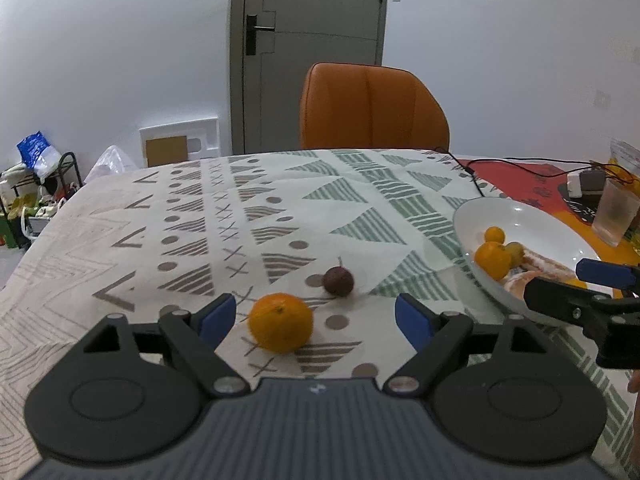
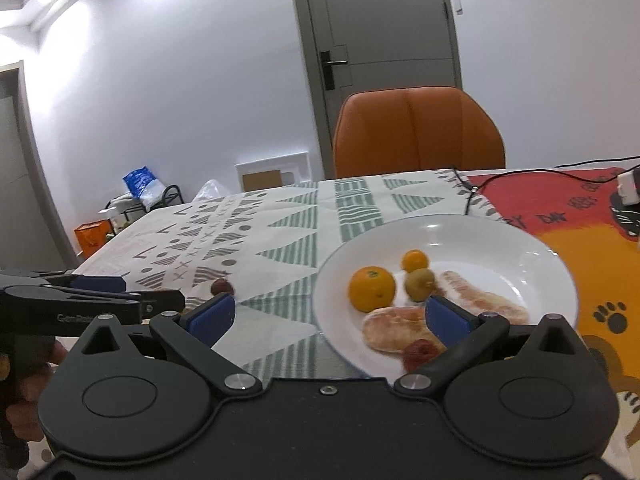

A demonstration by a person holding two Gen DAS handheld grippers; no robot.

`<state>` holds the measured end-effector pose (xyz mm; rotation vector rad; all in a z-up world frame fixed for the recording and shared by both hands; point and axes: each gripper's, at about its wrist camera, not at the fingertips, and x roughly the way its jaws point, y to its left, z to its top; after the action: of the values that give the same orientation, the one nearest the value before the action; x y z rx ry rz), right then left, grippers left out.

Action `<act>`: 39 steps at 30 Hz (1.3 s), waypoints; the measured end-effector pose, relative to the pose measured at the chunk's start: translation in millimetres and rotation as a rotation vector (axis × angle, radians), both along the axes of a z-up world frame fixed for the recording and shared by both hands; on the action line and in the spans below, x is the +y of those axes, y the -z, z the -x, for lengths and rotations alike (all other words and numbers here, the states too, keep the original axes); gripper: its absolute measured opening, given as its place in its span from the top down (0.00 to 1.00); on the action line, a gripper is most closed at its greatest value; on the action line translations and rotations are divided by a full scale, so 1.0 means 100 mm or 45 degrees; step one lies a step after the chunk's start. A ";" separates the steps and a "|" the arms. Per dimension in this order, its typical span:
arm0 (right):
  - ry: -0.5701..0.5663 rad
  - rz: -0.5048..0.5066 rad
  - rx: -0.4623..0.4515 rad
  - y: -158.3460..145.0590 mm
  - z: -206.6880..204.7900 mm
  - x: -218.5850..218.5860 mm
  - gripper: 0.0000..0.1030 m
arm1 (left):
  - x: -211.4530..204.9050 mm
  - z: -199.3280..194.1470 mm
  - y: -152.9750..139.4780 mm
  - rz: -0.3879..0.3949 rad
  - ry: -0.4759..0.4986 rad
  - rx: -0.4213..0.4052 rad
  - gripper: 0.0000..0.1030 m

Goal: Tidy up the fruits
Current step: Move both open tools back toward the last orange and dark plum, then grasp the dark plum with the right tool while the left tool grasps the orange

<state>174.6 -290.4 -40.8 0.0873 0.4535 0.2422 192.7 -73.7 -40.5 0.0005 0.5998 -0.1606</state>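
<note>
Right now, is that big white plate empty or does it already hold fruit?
Not empty. The round white plate holds an orange, a smaller orange fruit, a greenish fruit and other pieces.

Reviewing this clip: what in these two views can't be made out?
- Dark round fruit: right wrist view, mostly hidden behind the left gripper; kind unclear.
- Pale pink pieces on the white plate: blurred, partly behind the right gripper; unidentifiable.
- Plate's near rim: left wrist view, covered by the right gripper.
- Plastic cup: contents unreadable.
</note>
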 end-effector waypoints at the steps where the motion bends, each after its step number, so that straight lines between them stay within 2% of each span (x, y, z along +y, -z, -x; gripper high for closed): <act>1: -0.007 0.000 0.002 0.00 0.00 0.02 0.00 | 0.02 0.00 0.01 0.001 -0.003 0.000 0.17; 11: -0.041 0.020 0.015 0.03 -0.03 0.17 0.00 | 0.17 -0.05 0.10 0.030 -0.056 0.014 0.18; 17: -0.045 0.039 0.005 0.03 -0.08 0.24 0.00 | 0.21 -0.11 0.16 0.065 -0.056 0.024 0.22; 19: -0.052 0.066 -0.015 0.02 -0.08 0.29 0.00 | 0.20 -0.13 0.20 0.072 -0.044 0.034 0.28; 22: -0.064 0.085 -0.030 0.02 -0.10 0.35 0.00 | 0.18 -0.19 0.25 0.080 -0.025 0.065 0.48; 23: -0.067 0.087 -0.026 0.02 -0.11 0.37 0.00 | 0.18 -0.20 0.27 0.078 -0.026 0.068 0.51; 24: -0.070 0.090 -0.020 0.03 -0.12 0.39 0.00 | 0.18 -0.20 0.27 0.075 -0.028 0.063 0.60; 27: -0.088 0.091 -0.011 0.05 -0.16 0.44 0.00 | 0.24 -0.20 0.28 0.112 -0.022 0.067 0.61; 39: -0.208 0.108 -0.035 0.05 -0.28 0.76 0.00 | 0.52 -0.13 0.23 0.105 -0.103 0.062 0.61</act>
<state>203.1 -214.5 -46.0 -0.0361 0.4433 0.3835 205.3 -21.3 -63.2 -0.1075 0.6408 -0.1068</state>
